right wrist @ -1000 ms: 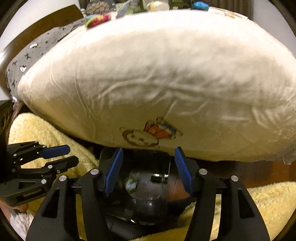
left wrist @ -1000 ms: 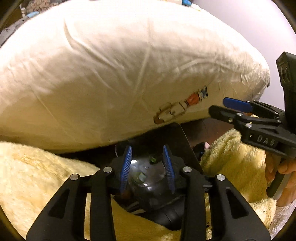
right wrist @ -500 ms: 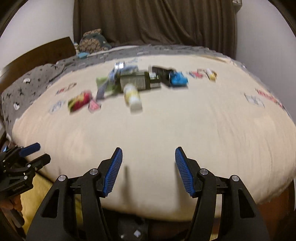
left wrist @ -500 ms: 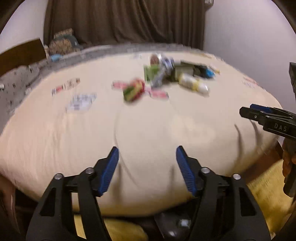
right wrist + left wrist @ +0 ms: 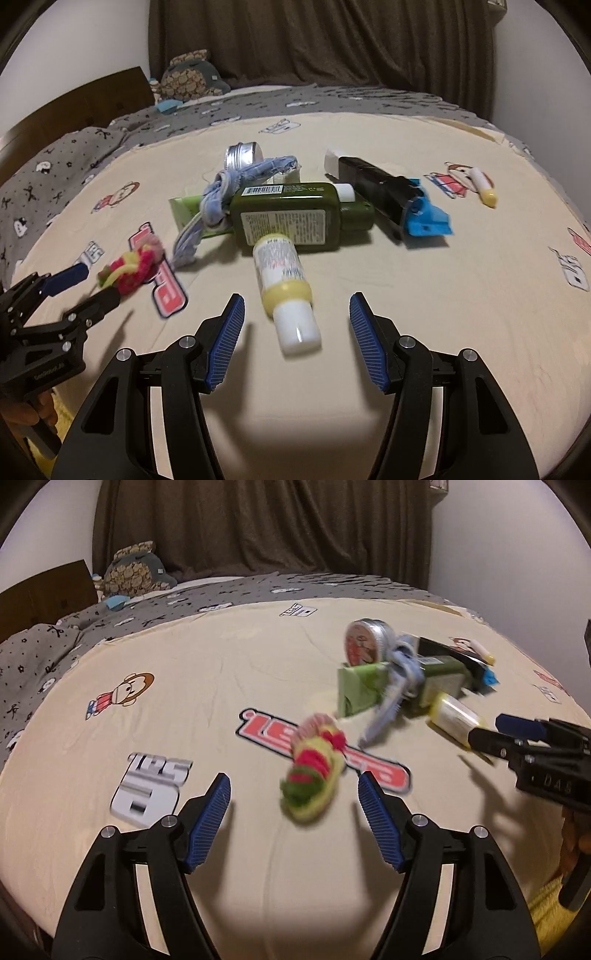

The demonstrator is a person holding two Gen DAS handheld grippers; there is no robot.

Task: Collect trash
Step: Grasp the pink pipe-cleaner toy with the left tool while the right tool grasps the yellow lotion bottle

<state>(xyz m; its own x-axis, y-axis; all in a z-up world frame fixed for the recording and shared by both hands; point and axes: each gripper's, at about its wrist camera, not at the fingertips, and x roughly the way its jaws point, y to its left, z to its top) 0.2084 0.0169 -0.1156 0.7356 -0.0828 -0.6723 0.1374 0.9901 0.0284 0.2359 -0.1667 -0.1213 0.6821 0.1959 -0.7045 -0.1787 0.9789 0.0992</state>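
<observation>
Bed [image 5: 424, 295], cream printed cover, grey sheet beyond, dark curtain behind. Trash clustered mid-cover: dark green bottle [image 5: 295, 216] lying flat; white-and-yellow bottle [image 5: 286, 291] touching its near edge; light green tube [image 5: 360, 690]; frayed blue cloth strip [image 5: 236, 184]; metal tin [image 5: 365, 642]; black box [image 5: 373, 188] with blue piece; small yellow stick [image 5: 484, 186] apart. Red-yellow knitted item [image 5: 314, 771] nearer. Left gripper [image 5: 293, 821] spread wide, empty, before knitted item. Right gripper [image 5: 295, 334] spread wide, empty, flanking white-and-yellow bottle's cap

colours on the bed

cream sheet [image 5: 406, 280] printed with red lettering and cartoon monkeys; grey star-patterned blanket [image 5: 74, 155]; dark green bottle [image 5: 291, 214]; white bottle [image 5: 284, 280] banded yellow; red-green-yellow knit [image 5: 314, 768]; black box [image 5: 373, 184], blue end; brown curtain [image 5: 317, 40].
</observation>
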